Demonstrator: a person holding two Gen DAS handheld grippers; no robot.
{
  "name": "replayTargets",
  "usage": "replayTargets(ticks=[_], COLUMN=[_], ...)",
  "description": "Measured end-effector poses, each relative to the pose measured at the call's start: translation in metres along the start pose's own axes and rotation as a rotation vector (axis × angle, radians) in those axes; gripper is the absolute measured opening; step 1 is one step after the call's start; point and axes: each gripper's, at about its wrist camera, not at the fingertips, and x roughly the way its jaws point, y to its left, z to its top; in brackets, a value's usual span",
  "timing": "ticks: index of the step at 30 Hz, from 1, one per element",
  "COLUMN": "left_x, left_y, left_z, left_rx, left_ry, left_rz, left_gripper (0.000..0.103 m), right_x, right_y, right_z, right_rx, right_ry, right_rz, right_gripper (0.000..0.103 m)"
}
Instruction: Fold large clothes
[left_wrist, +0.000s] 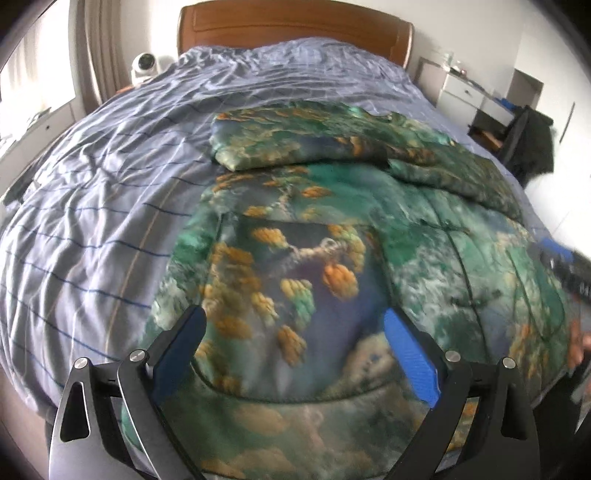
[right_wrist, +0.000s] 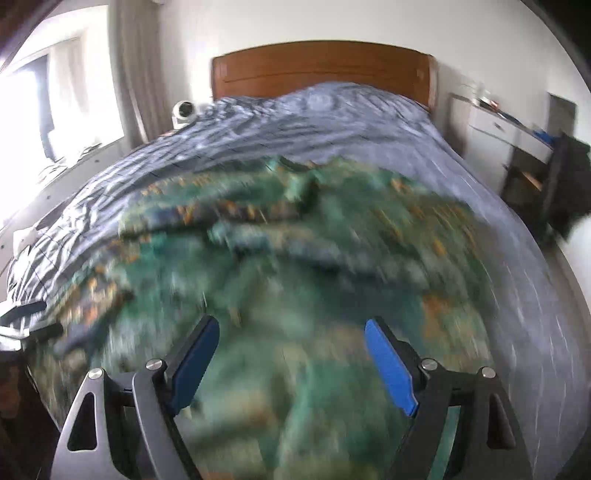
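Observation:
A large padded jacket (left_wrist: 332, 229) with a green, blue and orange print lies spread on the bed, its back up. One sleeve (left_wrist: 295, 136) is folded across its top, and a second sleeve (left_wrist: 461, 177) lies slanted at the right. My left gripper (left_wrist: 293, 314) hovers over the jacket's near part, jaws wide open with nothing between them. In the right wrist view the jacket (right_wrist: 295, 258) is blurred; my right gripper (right_wrist: 291, 324) stands open above it, empty. The right gripper shows as a blue-and-black blur (left_wrist: 565, 266) at the left view's right edge.
The bed has a blue-grey striped cover (left_wrist: 110, 166) and a brown wooden headboard (left_wrist: 291, 26). A white round device (left_wrist: 144, 66) sits at the bed's far left. A white cabinet (left_wrist: 461, 92) and a dark chair with dark cloth (left_wrist: 532, 144) stand at the right.

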Motion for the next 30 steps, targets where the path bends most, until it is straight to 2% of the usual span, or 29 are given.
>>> replayTargets(ticks=[4, 8, 14, 25, 27, 30], left_x=[-0.006, -0.010, -0.016, -0.016, -0.021, -0.031], left_y=[-0.004, -0.003, -0.001, 0.011, 0.021, 0.055], left_z=[-0.006, -0.009, -0.014, -0.019, -0.015, -0.008], left_rx=[0.008, -0.009, -0.002, -0.017, -0.026, -0.113], left_ry=[-0.005, -0.006, -0.008, 0.009, 0.002, -0.025], left_rz=[0.011, 0.019, 0.042, 0.064, 0.052, 0.048], left_gripper=[0.097, 0.097, 0.097, 0.097, 0.097, 0.098], right_x=[-0.026, -0.041, -0.048, -0.042, -0.042, -0.051], right_y=[-0.018, -0.041, -0.060, -0.038, -0.037, -0.042], right_z=[-0.037, -0.054, -0.061, -0.065, -0.064, -0.057], right_rx=[0.038, 0.109, 0.205, 0.153, 0.154, 0.144], right_ry=[0.015, 0.015, -0.019, -0.003, -0.004, -0.014], right_rz=[-0.047, -0.082, -0.102, -0.079, -0.078, -0.089], right_gripper=[0.083, 0.083, 0.083, 0.083, 0.083, 0.083])
